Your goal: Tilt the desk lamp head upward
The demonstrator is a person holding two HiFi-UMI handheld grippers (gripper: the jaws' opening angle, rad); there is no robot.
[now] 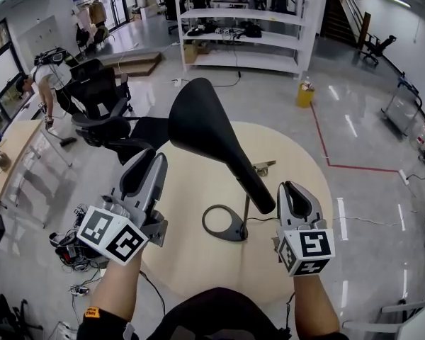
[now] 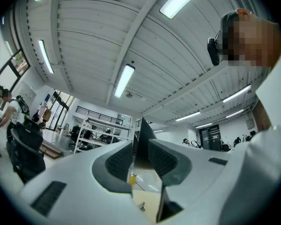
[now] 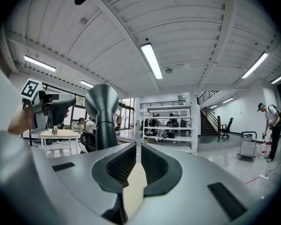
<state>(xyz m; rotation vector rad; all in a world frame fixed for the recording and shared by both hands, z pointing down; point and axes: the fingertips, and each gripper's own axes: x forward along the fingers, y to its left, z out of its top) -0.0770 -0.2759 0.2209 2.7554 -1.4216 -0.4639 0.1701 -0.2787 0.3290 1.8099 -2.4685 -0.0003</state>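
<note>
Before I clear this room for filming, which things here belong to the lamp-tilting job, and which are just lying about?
Job in hand:
lamp head
lamp stem
ring base
round table

Lying about:
yellow container
office chairs
white shelving
floor cables
small metal piece on the table
</note>
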